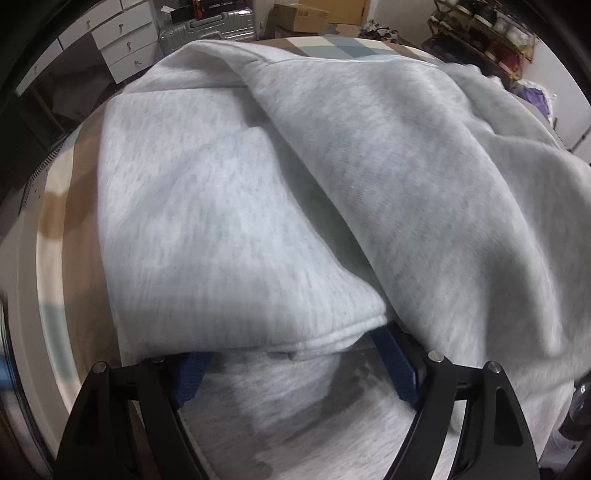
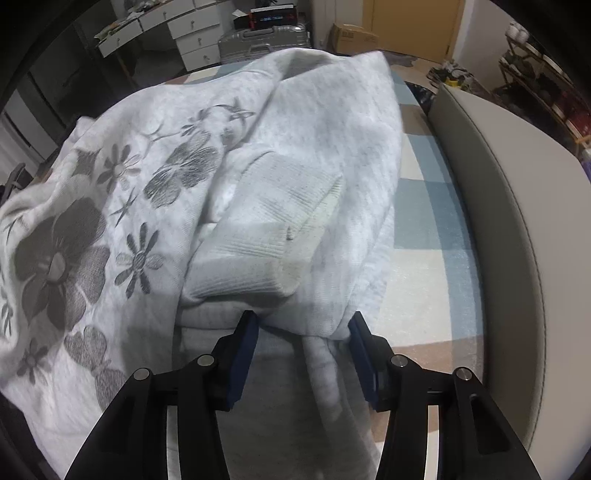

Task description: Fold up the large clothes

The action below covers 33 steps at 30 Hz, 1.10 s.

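Note:
A large light grey sweatshirt (image 1: 229, 206) lies partly folded on a checked bed cover (image 1: 62, 221). In the right wrist view its front shows dark grey embroidered flowers (image 2: 66, 258), and a ribbed cuff (image 2: 266, 236) lies on top. My left gripper (image 1: 295, 354) stands wide, and a folded hem edge drapes over its fingertips and hides them. My right gripper (image 2: 303, 328) is also wide, with its blue pads (image 2: 245, 350) on either side of a bunched fold of the sweatshirt, without pinching it.
A padded beige headboard (image 2: 491, 206) curves along the right of the bed. Past the bed's far edge stand white drawers (image 1: 125, 40), a silver suitcase (image 1: 210, 27), cardboard boxes (image 1: 303, 16) and a cluttered shelf rack (image 1: 491, 37).

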Each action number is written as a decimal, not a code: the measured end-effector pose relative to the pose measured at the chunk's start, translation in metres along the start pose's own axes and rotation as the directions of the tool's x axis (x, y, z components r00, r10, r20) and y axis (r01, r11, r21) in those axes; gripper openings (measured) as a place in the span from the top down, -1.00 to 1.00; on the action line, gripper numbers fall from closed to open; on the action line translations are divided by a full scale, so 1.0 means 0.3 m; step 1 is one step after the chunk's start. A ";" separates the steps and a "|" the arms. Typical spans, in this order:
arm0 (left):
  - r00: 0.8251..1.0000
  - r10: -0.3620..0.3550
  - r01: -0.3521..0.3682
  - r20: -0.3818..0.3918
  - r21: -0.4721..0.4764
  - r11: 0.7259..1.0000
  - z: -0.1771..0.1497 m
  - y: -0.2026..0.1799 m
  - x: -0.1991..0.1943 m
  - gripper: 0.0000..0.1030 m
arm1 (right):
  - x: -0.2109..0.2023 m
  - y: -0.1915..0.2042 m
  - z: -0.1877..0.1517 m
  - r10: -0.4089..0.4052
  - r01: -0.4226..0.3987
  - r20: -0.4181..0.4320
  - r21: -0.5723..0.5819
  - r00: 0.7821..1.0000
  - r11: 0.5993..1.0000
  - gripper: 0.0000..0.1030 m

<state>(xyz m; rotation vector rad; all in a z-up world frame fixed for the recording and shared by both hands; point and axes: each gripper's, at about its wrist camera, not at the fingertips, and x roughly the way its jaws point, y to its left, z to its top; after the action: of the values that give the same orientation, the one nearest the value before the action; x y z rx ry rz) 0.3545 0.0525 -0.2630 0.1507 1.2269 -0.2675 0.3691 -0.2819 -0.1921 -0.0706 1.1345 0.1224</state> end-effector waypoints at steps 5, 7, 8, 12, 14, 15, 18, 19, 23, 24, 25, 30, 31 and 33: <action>0.999 0.035 -0.035 -0.001 -0.084 0.996 0.087 0.055 -0.022 -0.53 | -0.028 0.004 -0.002 0.059 -0.063 0.057 0.080 0.997 0.995 -0.02; 0.998 0.018 -0.013 0.054 -0.093 0.996 0.050 0.031 -0.121 -0.51 | -0.114 -0.029 -0.046 0.107 -0.130 0.144 0.160 0.984 0.979 -0.02; 0.994 0.003 0.003 0.111 -0.063 0.998 0.021 -0.006 -0.186 -0.51 | -0.178 -0.036 -0.085 0.140 -0.179 0.208 0.180 0.968 0.967 -0.02; 0.963 -0.007 -0.003 0.269 0.036 0.999 -0.078 -0.200 -0.360 -0.52 | -0.412 0.016 -0.257 0.324 -0.395 0.411 0.099 0.852 0.913 -0.17; 0.942 -0.095 0.062 0.321 0.113 0.992 -0.054 -0.321 -0.419 -0.52 | -0.501 0.059 -0.336 0.328 -0.398 0.492 0.043 0.806 0.916 -0.57; 0.936 -0.119 0.076 0.331 0.140 0.987 -0.046 -0.309 -0.424 -0.55 | -0.532 0.070 -0.361 0.311 -0.383 0.537 0.024 0.784 0.923 -0.66; 0.941 -0.102 -0.007 0.322 0.319 0.948 0.000 -0.509 -0.391 -0.62 | -0.583 0.117 -0.440 0.269 -0.364 0.622 0.027 0.735 0.931 -0.84; 0.952 -0.054 -0.066 0.303 0.374 0.925 -0.014 -0.521 -0.374 -0.62 | -0.584 0.128 -0.459 0.257 -0.368 0.628 0.050 0.734 0.928 -0.84; 0.982 0.072 -0.140 0.172 0.430 0.892 0.099 -0.555 -0.198 -0.62 | -0.565 0.141 -0.445 0.270 -0.392 0.597 0.082 0.755 0.916 -0.84; 0.988 0.076 -0.126 0.134 0.413 0.902 0.101 -0.517 -0.172 -0.56 | -0.566 0.135 -0.457 0.257 -0.386 0.601 0.093 0.757 0.918 -0.84; 0.997 0.062 -0.079 0.055 0.387 0.919 0.134 -0.492 -0.121 0.02 | -0.567 0.116 -0.473 0.252 -0.389 0.610 0.101 0.751 0.916 -0.84; 0.995 -0.099 0.104 -0.031 0.264 0.959 0.180 -0.397 -0.167 0.78 | -0.544 0.067 -0.519 0.263 -0.411 0.596 0.124 0.759 0.903 -0.84; 0.989 -0.146 0.143 -0.006 0.232 0.962 0.197 -0.375 -0.204 0.82 | -0.532 0.061 -0.521 0.263 -0.412 0.584 0.134 0.768 0.901 -0.84; 0.951 -0.289 0.265 0.115 0.188 0.946 0.240 -0.317 -0.330 0.83 | -0.509 0.051 -0.516 0.270 -0.422 0.571 0.149 0.775 0.894 -0.84</action>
<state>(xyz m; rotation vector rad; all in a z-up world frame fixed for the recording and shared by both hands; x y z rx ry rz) 0.3622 -0.0453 -0.1428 0.1043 1.0823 -0.6205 0.1641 -0.2945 -0.1188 0.4073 0.5730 0.3007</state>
